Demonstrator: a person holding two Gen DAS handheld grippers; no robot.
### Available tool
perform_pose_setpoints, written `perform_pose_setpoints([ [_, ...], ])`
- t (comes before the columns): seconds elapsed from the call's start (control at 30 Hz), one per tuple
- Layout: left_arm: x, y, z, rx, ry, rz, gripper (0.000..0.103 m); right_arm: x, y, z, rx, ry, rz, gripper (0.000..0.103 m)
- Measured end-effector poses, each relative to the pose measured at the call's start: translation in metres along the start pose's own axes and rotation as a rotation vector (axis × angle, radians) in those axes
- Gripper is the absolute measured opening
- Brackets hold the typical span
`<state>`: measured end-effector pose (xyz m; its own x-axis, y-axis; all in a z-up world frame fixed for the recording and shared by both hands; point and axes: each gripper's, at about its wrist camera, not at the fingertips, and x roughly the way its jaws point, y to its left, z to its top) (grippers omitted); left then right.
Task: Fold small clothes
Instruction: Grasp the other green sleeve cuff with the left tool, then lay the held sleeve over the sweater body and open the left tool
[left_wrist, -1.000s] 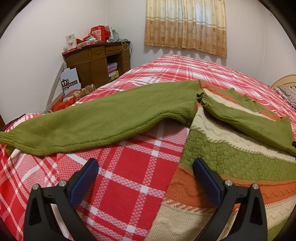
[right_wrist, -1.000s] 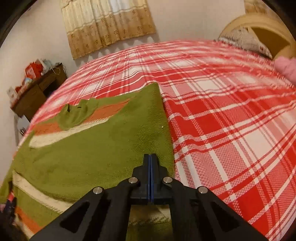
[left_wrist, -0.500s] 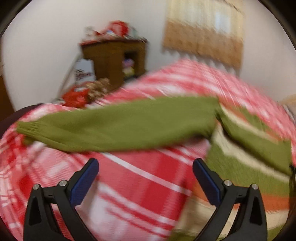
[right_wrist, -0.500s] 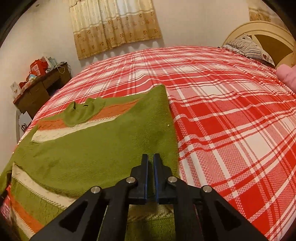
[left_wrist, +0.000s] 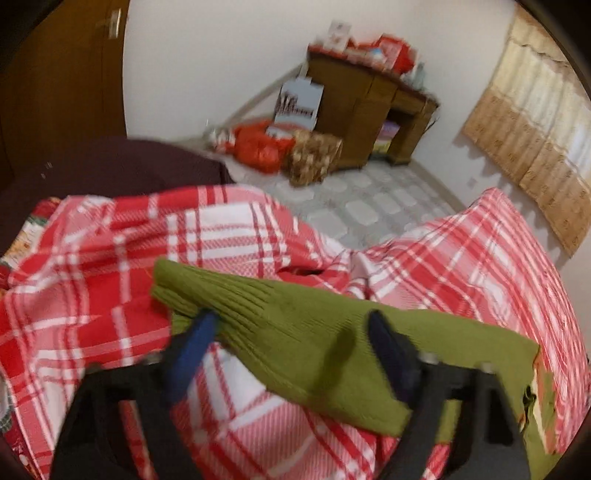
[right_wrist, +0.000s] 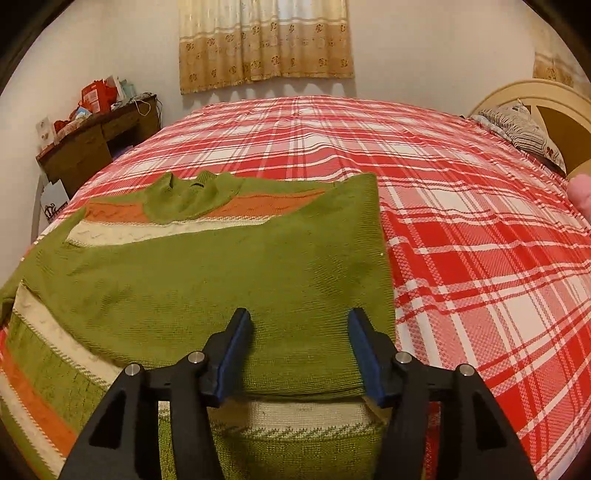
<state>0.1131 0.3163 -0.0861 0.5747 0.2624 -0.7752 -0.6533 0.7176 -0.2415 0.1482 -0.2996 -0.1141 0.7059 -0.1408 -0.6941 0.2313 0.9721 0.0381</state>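
Sweater (right_wrist: 207, 266), a thick soft knit, lies flat on the plaid bedspread (right_wrist: 480, 258), its right sleeve folded across the body. It looks floppy, likely to sag and stretch, so the ribbed cuff (left_wrist: 207, 291) seems the firm hold. Left gripper (left_wrist: 291, 328) straddles that outstretched sleeve, jaws just closing, not yet pinching. Right gripper (right_wrist: 299, 328), just opening, has let go, fabric loose between.
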Motion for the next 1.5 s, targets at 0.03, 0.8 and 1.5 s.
perform_pose_setpoints([
  [0.03, 0.004, -0.001, 0.001, -0.005, 0.007, 0.004, 0.072, 0.0, -0.001, 0.0, 0.005, -0.001, 0.007, 0.057],
  [0.8, -0.128, -0.221, -0.14, 0.689, -0.335, -0.448, 0.009, -0.001, -0.002, 0.001, 0.018, -0.007, 0.026, 0.059],
  [1.5, -0.052, -0.143, -0.177, 0.566, -0.064, -0.316, 0.097, -0.015, 0.011, 0.009, 0.177, 0.016, 0.228, 0.065],
])
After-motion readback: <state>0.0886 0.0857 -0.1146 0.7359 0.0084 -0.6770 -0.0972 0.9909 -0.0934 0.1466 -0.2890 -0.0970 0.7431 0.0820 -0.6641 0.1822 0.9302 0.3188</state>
